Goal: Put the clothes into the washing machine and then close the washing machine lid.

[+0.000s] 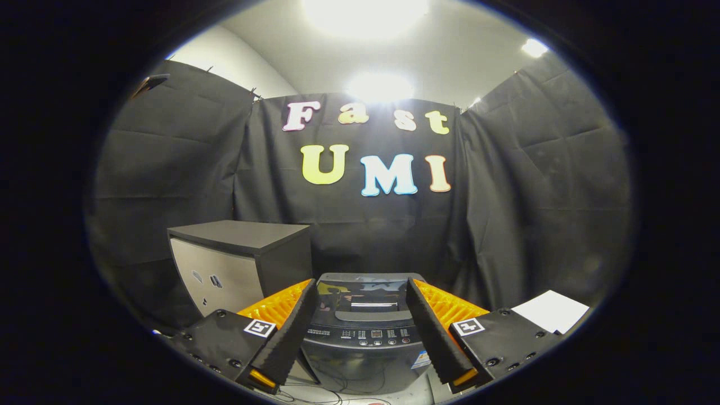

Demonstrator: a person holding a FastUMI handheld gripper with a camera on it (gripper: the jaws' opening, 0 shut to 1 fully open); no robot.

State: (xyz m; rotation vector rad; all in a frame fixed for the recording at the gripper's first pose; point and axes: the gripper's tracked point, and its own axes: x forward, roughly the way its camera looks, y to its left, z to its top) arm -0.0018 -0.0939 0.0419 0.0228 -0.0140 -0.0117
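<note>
A small dark grey top-loading washing machine (360,360) stands on a white surface just ahead of me, seen between my two fingers. Its glossy lid (363,295) lies flat and shut on top, with a handle recess in the middle. A control panel (365,336) with small buttons runs along its front edge. My gripper (360,284) is open, with one finger on each side of the machine's top and nothing held between them. The fingers hang a little above and in front of the machine and do not touch it.
A grey box-like cabinet (242,264) with a dark top stands behind and left of the machine. A white sheet (551,309) lies to the right. Thin cables (326,394) trail on the surface below the machine. Black cloth walls close the booth behind.
</note>
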